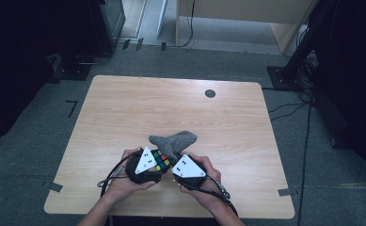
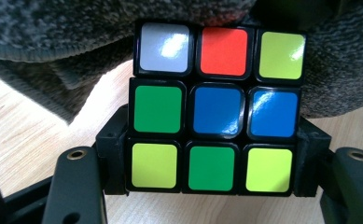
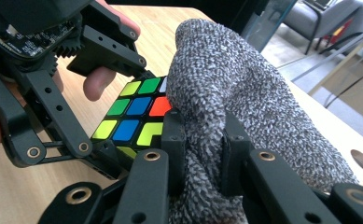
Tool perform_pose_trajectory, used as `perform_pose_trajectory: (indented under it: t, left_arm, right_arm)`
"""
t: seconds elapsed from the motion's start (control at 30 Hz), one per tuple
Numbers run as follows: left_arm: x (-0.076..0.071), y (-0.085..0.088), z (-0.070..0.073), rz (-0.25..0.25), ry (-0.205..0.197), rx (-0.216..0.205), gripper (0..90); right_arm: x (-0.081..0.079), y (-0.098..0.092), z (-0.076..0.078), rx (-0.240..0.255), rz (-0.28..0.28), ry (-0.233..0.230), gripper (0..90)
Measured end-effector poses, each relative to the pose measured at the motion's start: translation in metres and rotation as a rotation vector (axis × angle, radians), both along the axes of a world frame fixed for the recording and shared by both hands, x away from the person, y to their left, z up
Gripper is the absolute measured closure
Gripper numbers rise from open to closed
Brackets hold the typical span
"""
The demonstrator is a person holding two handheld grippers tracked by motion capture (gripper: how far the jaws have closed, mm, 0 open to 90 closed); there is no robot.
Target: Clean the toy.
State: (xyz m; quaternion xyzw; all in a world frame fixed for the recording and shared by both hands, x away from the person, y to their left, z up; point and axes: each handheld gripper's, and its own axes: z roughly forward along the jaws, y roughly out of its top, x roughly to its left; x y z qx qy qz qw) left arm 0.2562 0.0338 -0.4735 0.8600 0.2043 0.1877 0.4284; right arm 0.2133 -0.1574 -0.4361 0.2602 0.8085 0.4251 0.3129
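A Rubik's cube (image 2: 216, 107) with green, blue, yellow, red and white stickers sits between the jaws of my left gripper (image 2: 212, 156), which is shut on its two sides. A grey knitted cloth (image 3: 244, 93) drapes over the cube's far edge, and my right gripper (image 3: 202, 140) is shut on a fold of it. In the high view both hands meet near the table's front edge: the left gripper (image 1: 156, 164) with the cube (image 1: 161, 161), the right gripper (image 1: 175, 159) beside it, and the cloth (image 1: 173, 140) rising just beyond. The right gripper view has the cube (image 3: 132, 112) in the left gripper (image 3: 125, 116).
The wooden table (image 1: 171, 108) has a small dark round spot (image 1: 210, 93) near its far edge. Beyond it stand a pale wooden piece of furniture (image 1: 246, 14) and a black stand base (image 1: 284, 77) at the right. Cables trail on the grey floor.
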Motion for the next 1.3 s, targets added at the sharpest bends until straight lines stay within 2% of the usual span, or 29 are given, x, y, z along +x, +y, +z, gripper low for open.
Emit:
perform_pose_trajectory:
  t: [0.07, 0.1, 0.17, 0.23, 0.3, 0.43, 0.57, 0.7, 0.8, 0.87, 0.93, 1.0, 1.1, 1.17, 1.27, 1.3]
  left_arm:
    - [0.001, 0.000, 0.000, 0.000, 0.005, -0.008, 33.5]
    - [0.001, 0.002, 0.000, -0.005, 0.010, -0.018, 33.5]
    - [0.002, 0.005, 0.001, -0.023, 0.020, -0.051, 33.4]
    - [0.002, 0.010, 0.003, -0.046, 0.018, -0.095, 33.5]
    - [0.000, 0.013, 0.006, -0.063, -0.007, -0.139, 33.4]
    - [-0.003, 0.015, 0.008, -0.075, -0.053, -0.162, 33.5]
    - [-0.005, 0.016, 0.009, -0.084, -0.073, -0.178, 33.6]
    - [-0.004, 0.016, 0.008, -0.087, -0.060, -0.197, 33.7]
    - [-0.004, 0.014, 0.006, -0.080, -0.061, -0.166, 33.7]
    - [-0.004, 0.014, 0.006, -0.085, -0.063, -0.178, 33.7]
    - [-0.004, 0.015, 0.008, -0.085, -0.068, -0.189, 33.7]
    - [-0.004, 0.017, 0.008, -0.082, -0.068, -0.195, 33.7]
    - [-0.002, 0.019, 0.009, -0.082, -0.059, -0.204, 33.7]
    - [-0.002, 0.018, 0.008, -0.083, -0.055, -0.201, 33.7]
    - [-0.003, 0.015, 0.006, -0.075, -0.058, -0.169, 33.7]
    - [-0.003, 0.015, 0.006, -0.076, -0.058, -0.175, 33.7]
  right_arm:
    - [0.001, -0.002, 0.002, 0.016, 0.009, 0.011, 76.8]
    - [0.002, -0.004, 0.002, 0.039, 0.011, 0.030, 76.9]
    - [0.007, -0.011, 0.003, 0.112, 0.030, 0.081, 77.0]
    - [0.012, -0.019, 0.004, 0.209, 0.046, 0.139, 77.2]
    - [0.016, -0.025, 0.004, 0.256, 0.049, 0.157, 77.3]
    - [0.023, -0.036, 0.000, 0.343, 0.049, 0.213, 77.4]
    - [0.027, -0.039, -0.003, 0.348, 0.030, 0.234, 77.3]
    - [0.025, -0.042, 0.001, 0.372, 0.025, 0.229, 77.3]
    - [0.020, -0.040, 0.008, 0.426, 0.083, 0.224, 77.2]
    - [0.017, -0.036, 0.011, 0.425, 0.103, 0.217, 77.1]
    - [0.018, -0.035, 0.009, 0.418, 0.093, 0.218, 77.2]
    - [0.023, -0.038, 0.004, 0.429, 0.070, 0.241, 77.3]
    - [0.028, -0.043, -0.002, 0.418, 0.026, 0.269, 77.4]
    - [0.026, -0.043, 0.000, 0.436, 0.036, 0.265, 77.3]
    - [0.018, -0.037, 0.008, 0.454, 0.105, 0.241, 77.0]
    - [0.016, -0.034, 0.010, 0.447, 0.115, 0.230, 77.0]
